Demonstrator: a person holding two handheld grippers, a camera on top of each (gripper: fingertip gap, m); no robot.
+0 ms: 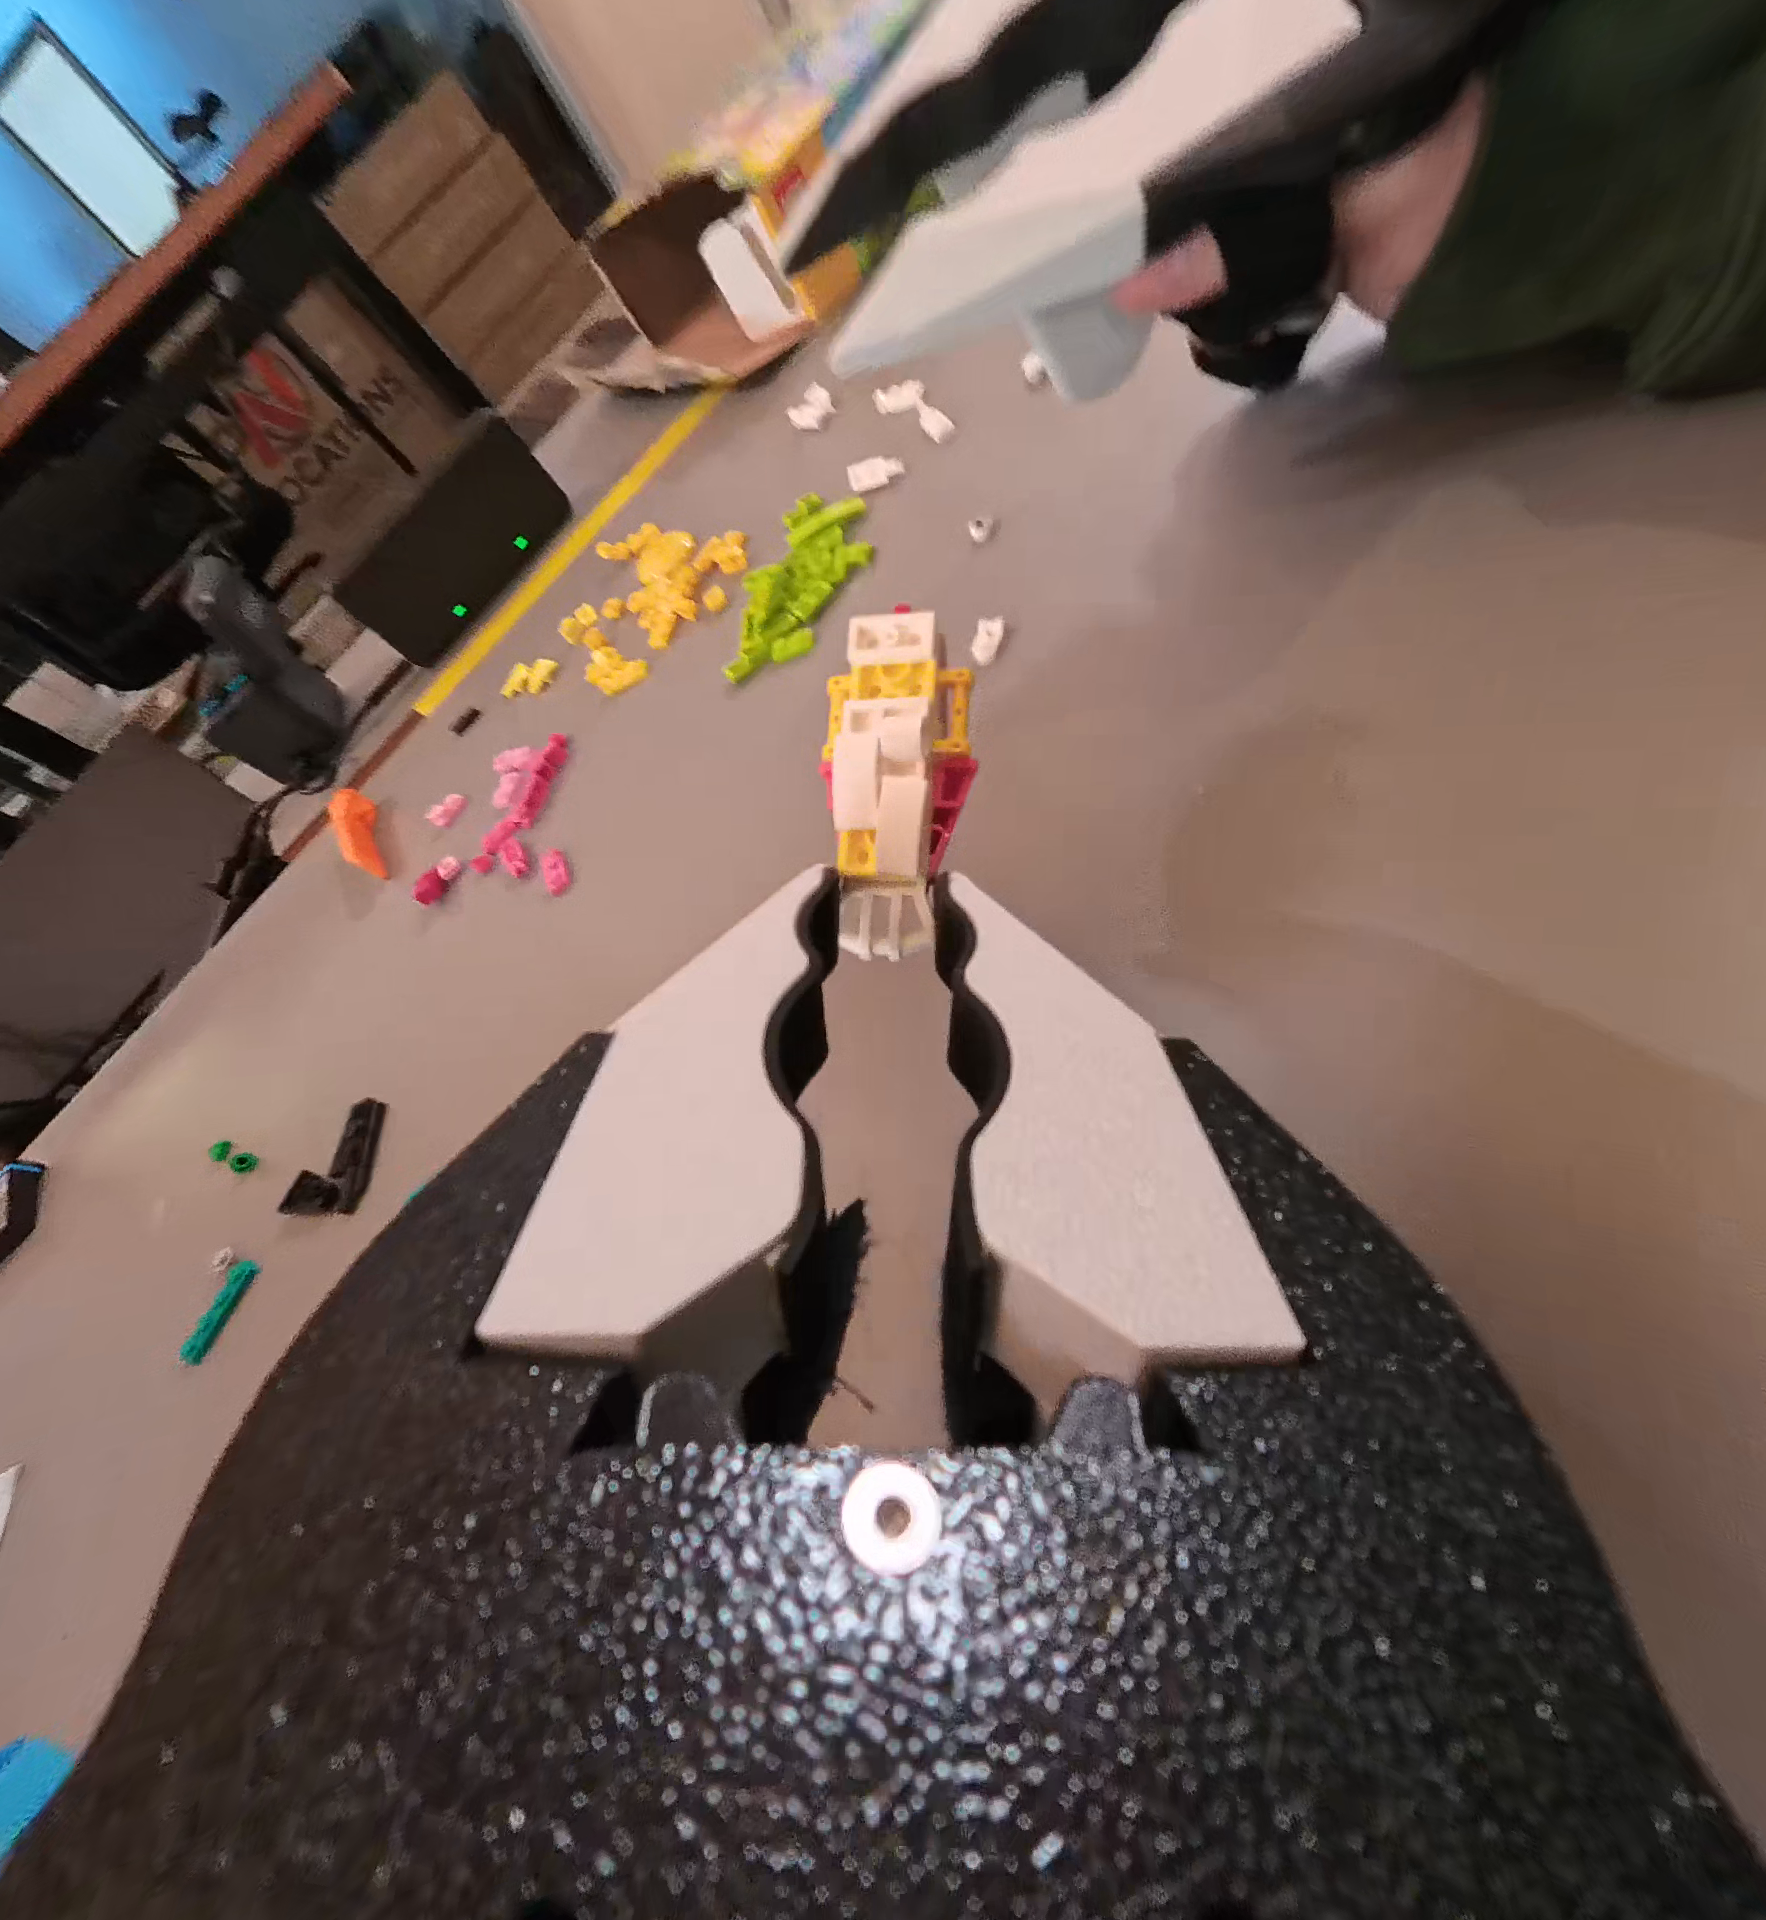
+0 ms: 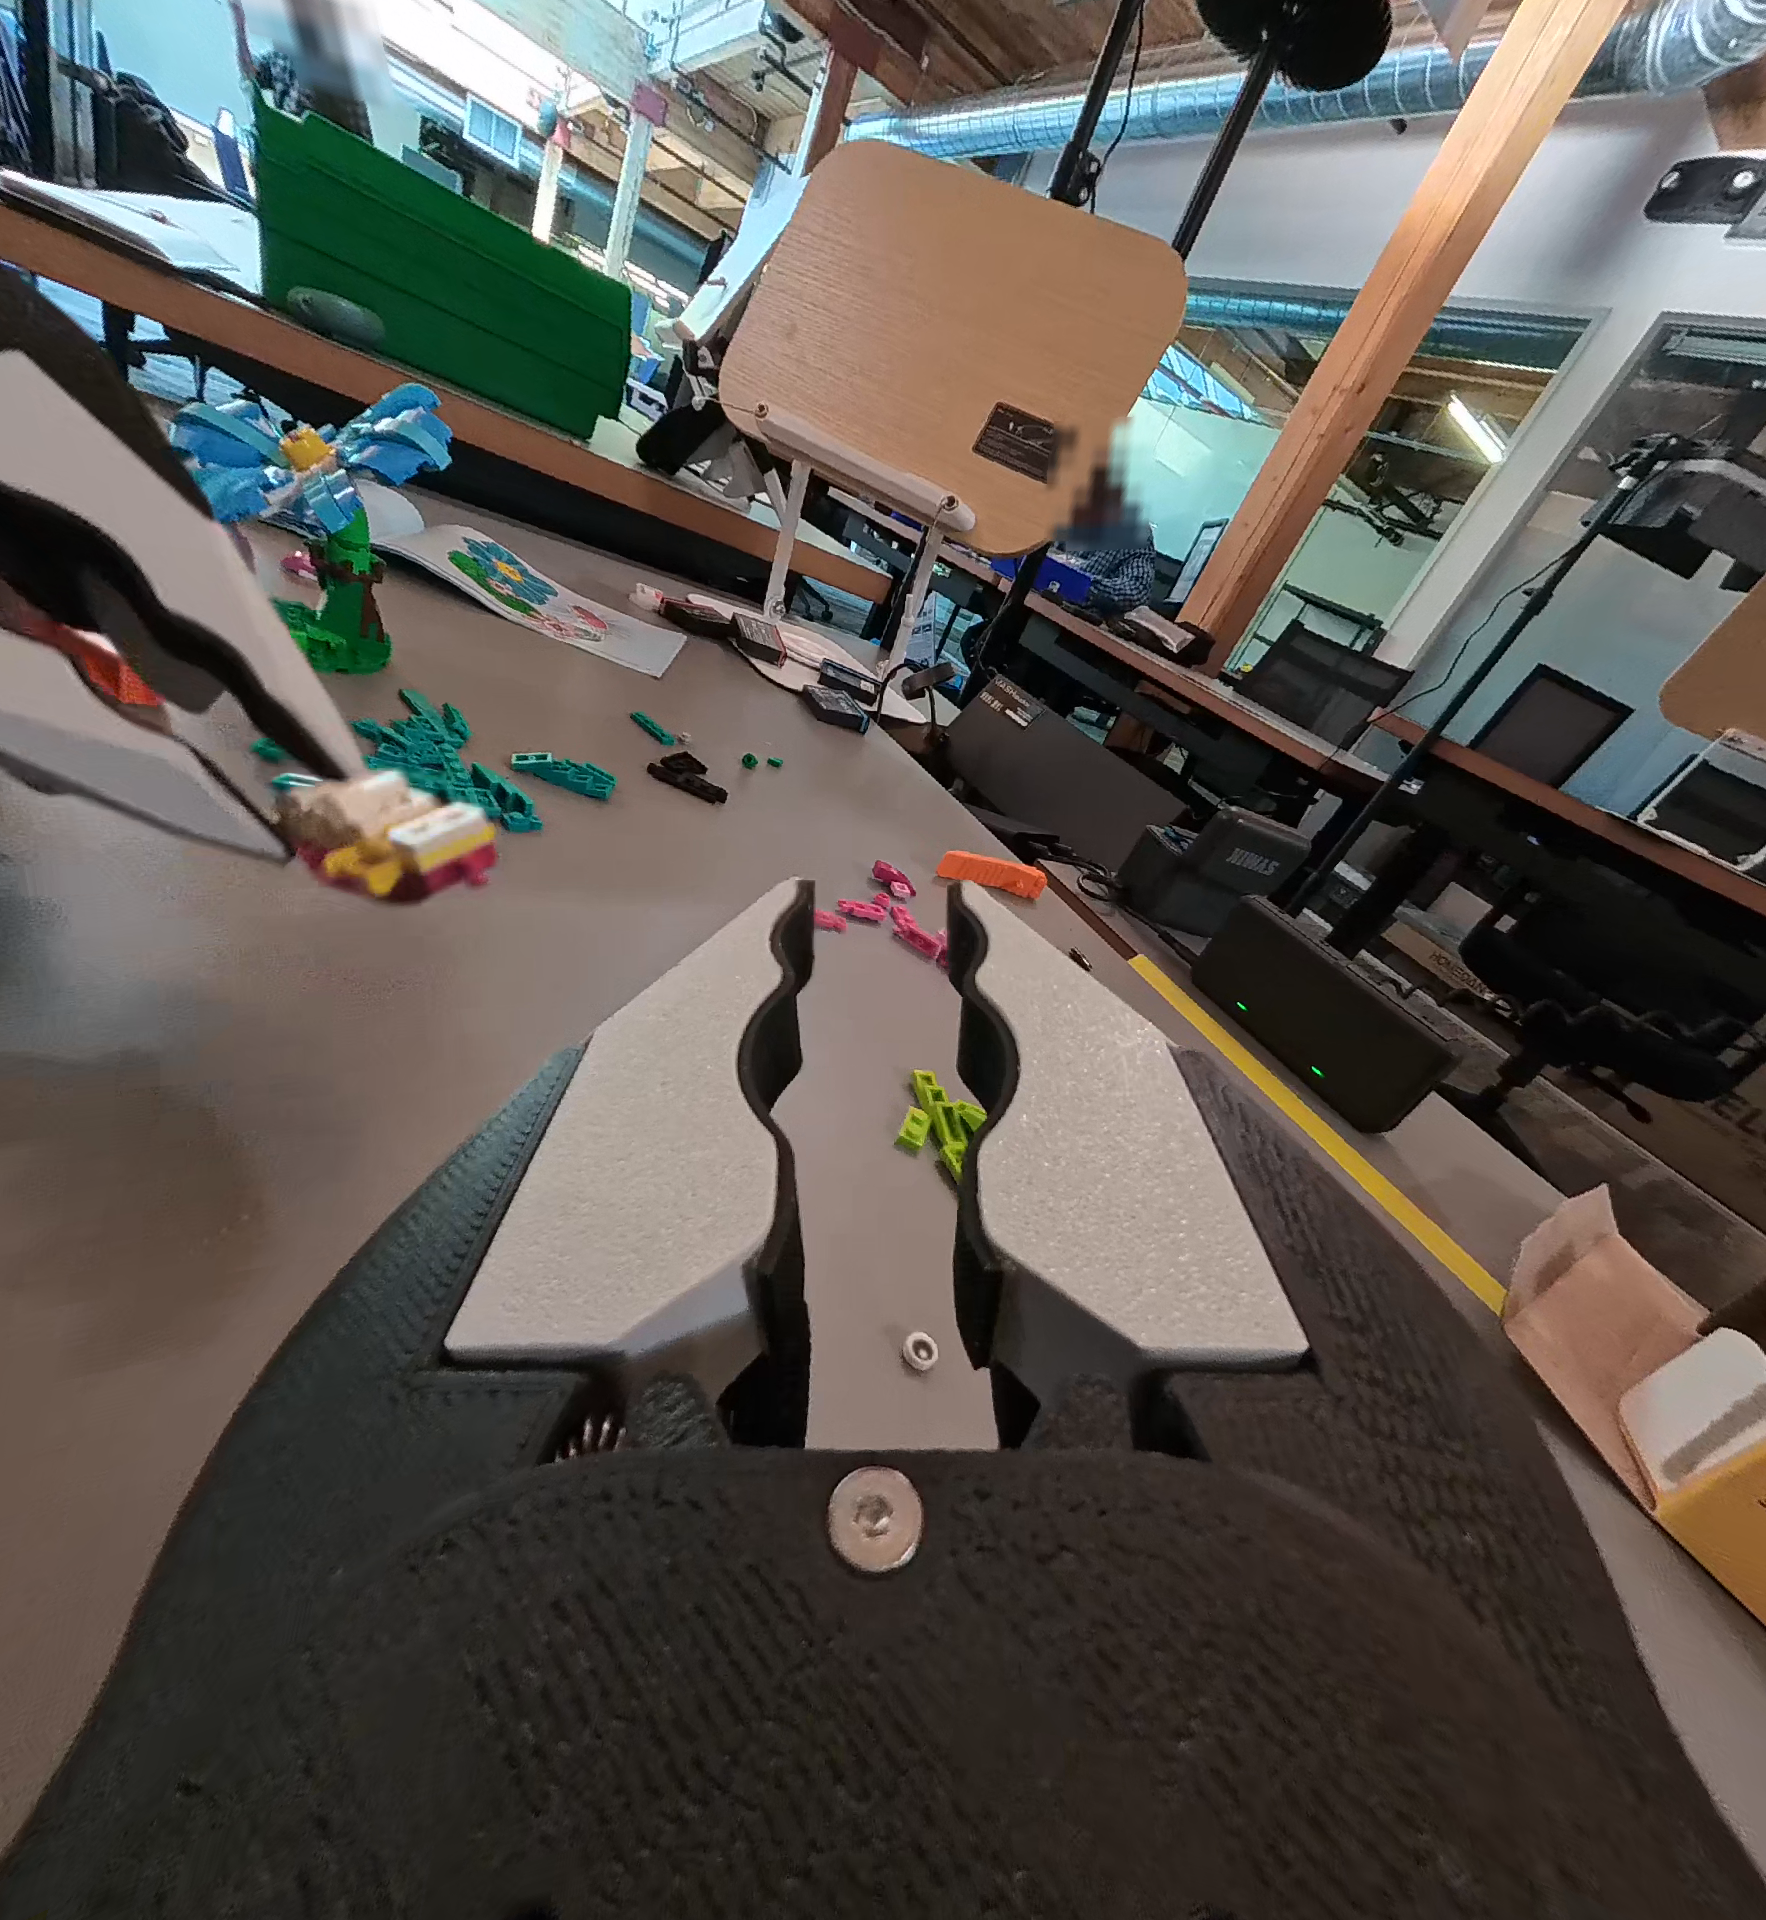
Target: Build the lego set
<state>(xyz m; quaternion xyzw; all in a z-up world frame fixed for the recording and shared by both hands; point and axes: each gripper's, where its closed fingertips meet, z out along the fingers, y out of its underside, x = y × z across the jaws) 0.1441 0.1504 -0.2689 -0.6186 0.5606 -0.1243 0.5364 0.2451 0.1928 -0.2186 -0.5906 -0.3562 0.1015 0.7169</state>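
Observation:
My left gripper (image 1: 884,904) is shut on the white base of a small lego build (image 1: 894,758) of white, yellow and dark pink bricks, and holds it above the grey table (image 1: 1326,831). In the right wrist view the left gripper (image 2: 310,812) comes in from the left with the build (image 2: 401,842) at its tips. My right gripper (image 2: 881,914) is open and empty, low over the table, with lime bricks (image 2: 936,1117) and pink bricks (image 2: 894,920) beyond its fingers. In the left wrist view it (image 1: 837,301) is blurred at the top right, held by a gloved hand (image 1: 1263,239).
Sorted piles lie on the table: yellow (image 1: 666,592), lime (image 1: 796,592), pink (image 1: 515,810), white (image 1: 889,416), teal (image 2: 463,758), black (image 2: 687,774). An orange separator (image 2: 993,873), a finished blue flower (image 2: 318,468), a booklet (image 2: 546,603) and a lego box (image 2: 1741,1475) are nearby. Some 12 centimeters of space lies between my two pairs of fingers.

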